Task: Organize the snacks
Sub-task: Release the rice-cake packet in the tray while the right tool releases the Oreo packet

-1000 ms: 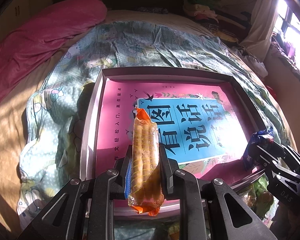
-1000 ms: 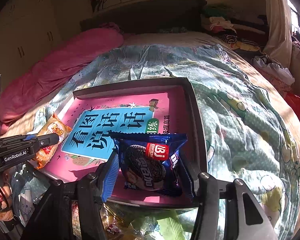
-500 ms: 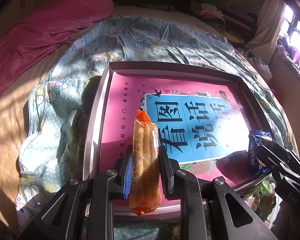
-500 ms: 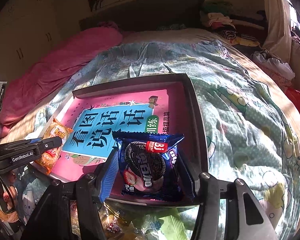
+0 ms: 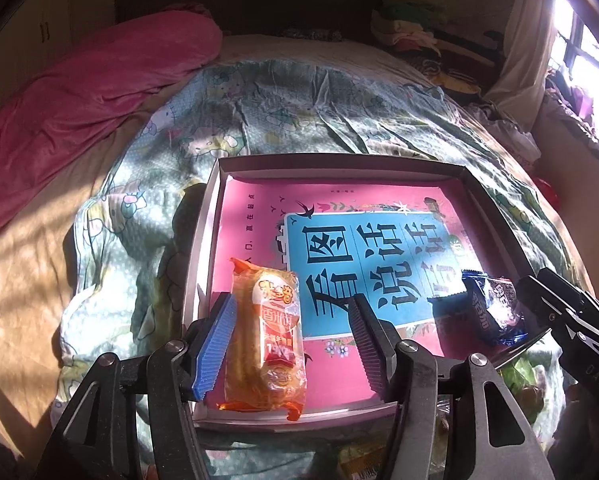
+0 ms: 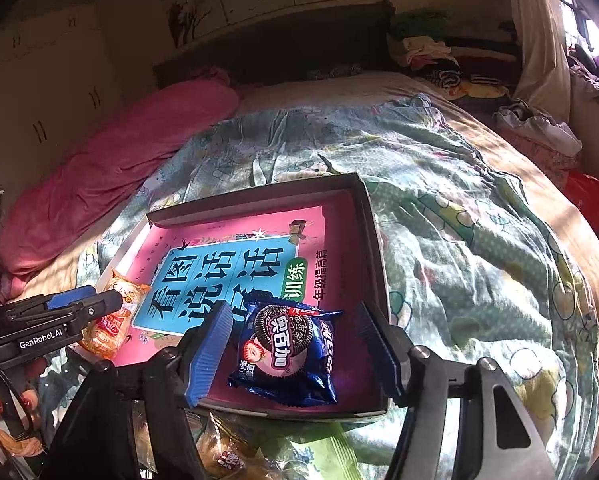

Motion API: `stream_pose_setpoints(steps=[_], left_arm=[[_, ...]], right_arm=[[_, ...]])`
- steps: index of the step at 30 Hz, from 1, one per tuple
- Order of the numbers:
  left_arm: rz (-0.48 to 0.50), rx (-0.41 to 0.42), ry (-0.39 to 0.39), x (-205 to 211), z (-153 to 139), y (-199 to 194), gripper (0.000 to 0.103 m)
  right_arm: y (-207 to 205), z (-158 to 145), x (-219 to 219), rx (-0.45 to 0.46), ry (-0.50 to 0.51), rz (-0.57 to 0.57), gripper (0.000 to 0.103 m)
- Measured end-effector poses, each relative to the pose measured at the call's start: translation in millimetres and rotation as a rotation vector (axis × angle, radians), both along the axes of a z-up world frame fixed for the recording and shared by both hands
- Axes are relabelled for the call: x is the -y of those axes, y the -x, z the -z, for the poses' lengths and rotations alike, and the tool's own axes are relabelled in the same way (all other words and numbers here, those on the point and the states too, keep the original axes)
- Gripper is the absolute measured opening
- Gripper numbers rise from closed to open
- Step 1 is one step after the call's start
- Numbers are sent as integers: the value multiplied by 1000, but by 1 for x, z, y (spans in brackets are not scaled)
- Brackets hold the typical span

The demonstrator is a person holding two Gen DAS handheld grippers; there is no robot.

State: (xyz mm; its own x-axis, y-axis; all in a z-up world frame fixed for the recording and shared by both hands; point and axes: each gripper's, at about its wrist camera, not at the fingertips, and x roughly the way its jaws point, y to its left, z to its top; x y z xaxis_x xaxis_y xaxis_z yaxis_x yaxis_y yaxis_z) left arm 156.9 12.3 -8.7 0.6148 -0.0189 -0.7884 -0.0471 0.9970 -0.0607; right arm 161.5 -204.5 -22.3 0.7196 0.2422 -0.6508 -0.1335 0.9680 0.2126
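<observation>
left wrist view sits close over the near-left corner of the box (image 5: 203, 240), looking down and away across the bed (image 5: 291, 112). right wrist view hovers close at the box's near-right corner (image 6: 373, 248), same heading. both share the box and the bed beyond it.

"GenRobot.AI" marks the left tool (image 6: 79, 312); "看图说话" heads the book (image 6: 219, 276) in the box
</observation>
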Motion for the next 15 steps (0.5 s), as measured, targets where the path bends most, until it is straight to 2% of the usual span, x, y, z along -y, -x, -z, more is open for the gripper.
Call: stream_pose_setpoints(steps=[11,15], left_arm=[[8,62,53,-10,-21,19,71],[0,81,44,-12,-29,27,75]], right_arm=[[11,-16,8,73,-17,10,71],[16,-22,9,97,-16,9,73]])
